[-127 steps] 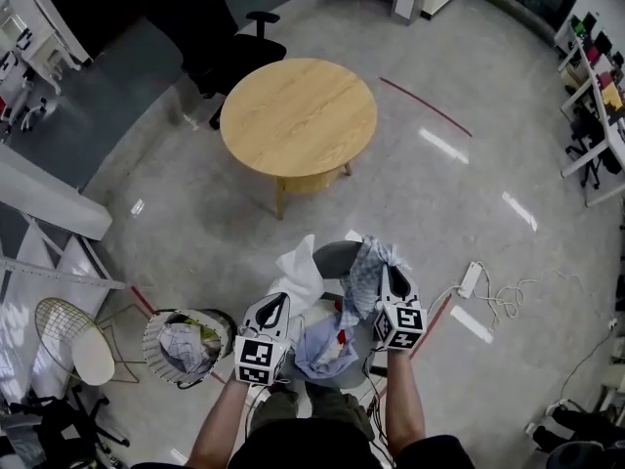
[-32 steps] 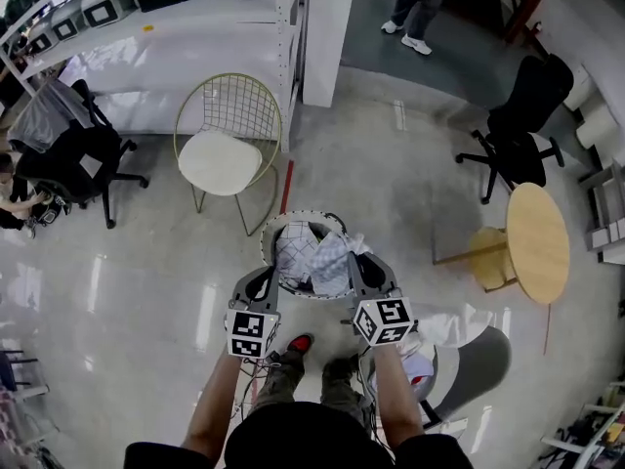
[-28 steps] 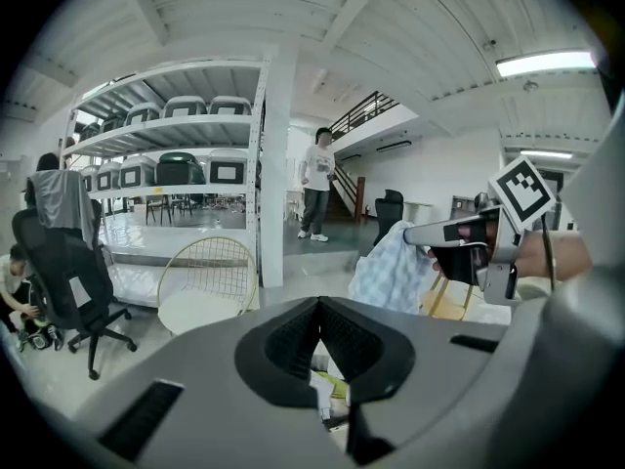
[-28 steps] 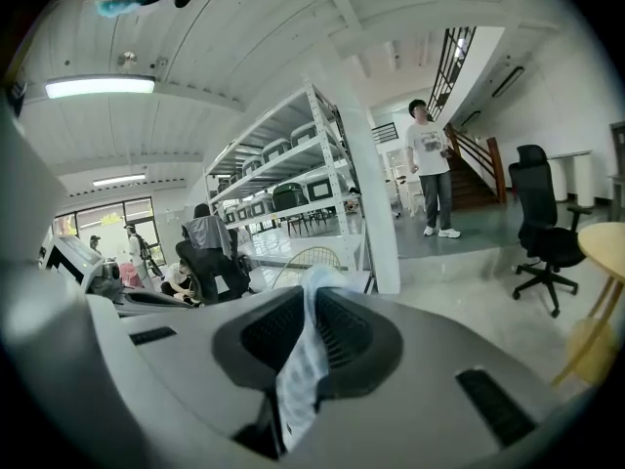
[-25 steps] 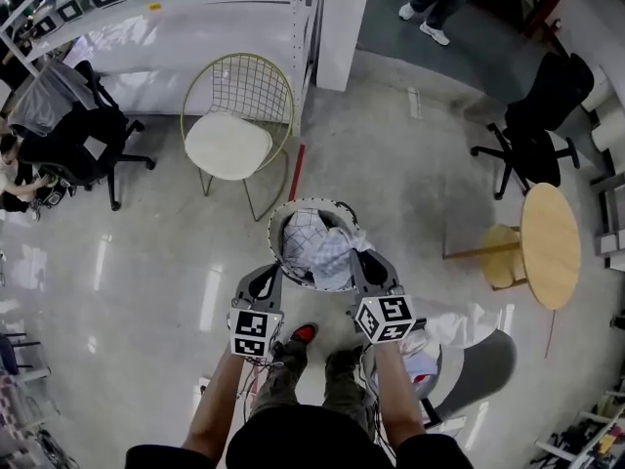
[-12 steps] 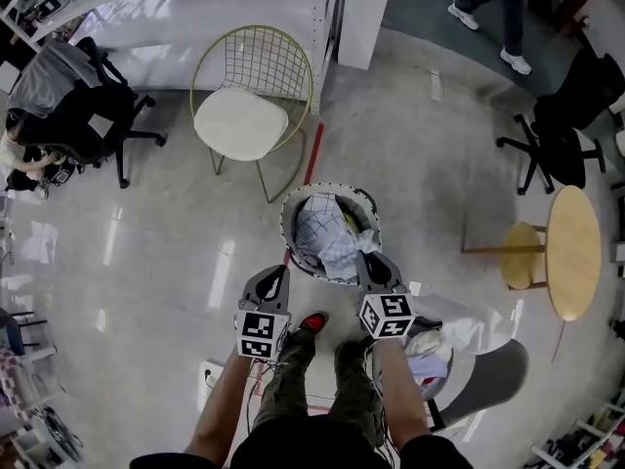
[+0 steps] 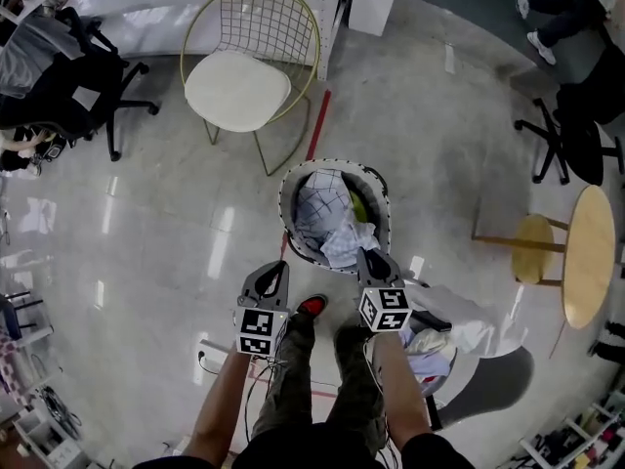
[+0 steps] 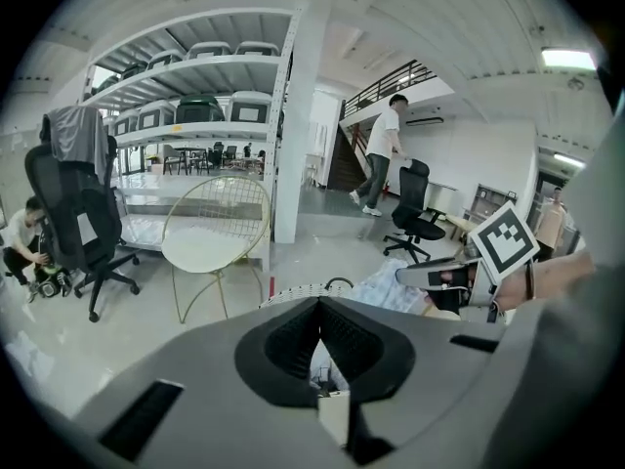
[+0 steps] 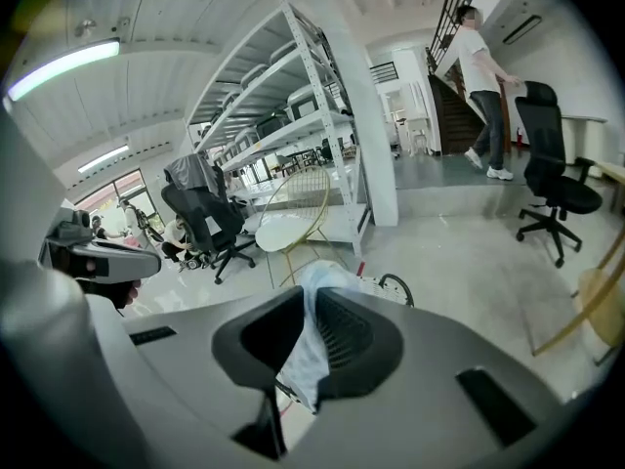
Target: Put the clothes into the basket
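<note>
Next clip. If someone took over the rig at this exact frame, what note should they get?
Left gripper: jaws together, no cloth seen between them; it is at the near side of the basket.
Right gripper: shut on a pale blue cloth, which it holds at the basket's near rim.
Done: several clothes, checked and pale, already lie in the basket.
Left: let the pale blue cloth go into the basket, then probably fetch the clothes pile on the grey seat beside the person's right arm.
</note>
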Tool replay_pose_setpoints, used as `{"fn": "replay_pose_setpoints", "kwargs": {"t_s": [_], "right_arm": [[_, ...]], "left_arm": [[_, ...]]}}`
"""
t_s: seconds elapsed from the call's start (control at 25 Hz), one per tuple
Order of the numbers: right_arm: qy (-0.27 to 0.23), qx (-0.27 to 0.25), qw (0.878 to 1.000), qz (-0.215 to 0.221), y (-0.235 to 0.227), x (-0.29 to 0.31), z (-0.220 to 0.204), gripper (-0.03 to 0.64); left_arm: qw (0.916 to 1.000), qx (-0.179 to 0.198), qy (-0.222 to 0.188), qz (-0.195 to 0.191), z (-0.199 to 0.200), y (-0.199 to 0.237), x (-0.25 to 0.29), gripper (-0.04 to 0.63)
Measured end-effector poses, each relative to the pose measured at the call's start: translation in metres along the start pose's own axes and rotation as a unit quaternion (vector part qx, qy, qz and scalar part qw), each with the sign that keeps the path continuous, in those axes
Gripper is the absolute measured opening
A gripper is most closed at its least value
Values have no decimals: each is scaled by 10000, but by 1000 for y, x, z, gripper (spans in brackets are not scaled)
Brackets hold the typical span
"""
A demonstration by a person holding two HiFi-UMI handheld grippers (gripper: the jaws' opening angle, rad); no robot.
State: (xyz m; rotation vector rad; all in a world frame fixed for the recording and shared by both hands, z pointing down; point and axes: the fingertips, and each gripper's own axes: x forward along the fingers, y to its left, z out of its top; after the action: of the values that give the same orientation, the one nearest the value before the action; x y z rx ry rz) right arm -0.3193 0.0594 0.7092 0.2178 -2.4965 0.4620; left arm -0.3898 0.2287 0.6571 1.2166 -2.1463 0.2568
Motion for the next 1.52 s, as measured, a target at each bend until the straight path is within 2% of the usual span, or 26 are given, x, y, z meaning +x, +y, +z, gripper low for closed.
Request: {"fn": "replay_pose_setpoints", "kwargs": {"t_s": [0.16, 0.4, 0.6, 0.72, 0.8, 0.88, 1.08, 1.52], "right_arm": [[290, -21, 9996, 14, -11, 21, -34, 58], [612, 97, 9981, 55, -26, 51, -76, 58], [839, 169, 9963, 19, -34, 57, -96, 58], [980, 214, 9950, -6, -36, 59, -100, 78], [1054, 327, 9939, 20, -35, 59, -103, 219], [1078, 448, 9932, 41, -36, 56, -105, 275], [1048, 267, 9941, -33, -41, 43, -104, 288], [563, 71, 9984, -1, -32, 17, -55, 288]], "left_arm": [[9997, -191, 122, -18, -24, -1, 24, 8], [9993, -182, 312, -111, -50, -6, 52, 8], [9988, -209, 425, -152, -61, -13, 53, 8], [9987, -167, 448, -158, -61, -14, 51, 8], [9987, -123, 461, -165, -61, -16, 50, 8], [9988, -92, 458, -172, -59, -19, 49, 8], [9990, -8, 388, -202, -51, -27, 44, 8], [9995, 131, 172, -235, -27, -45, 22, 8]]}}
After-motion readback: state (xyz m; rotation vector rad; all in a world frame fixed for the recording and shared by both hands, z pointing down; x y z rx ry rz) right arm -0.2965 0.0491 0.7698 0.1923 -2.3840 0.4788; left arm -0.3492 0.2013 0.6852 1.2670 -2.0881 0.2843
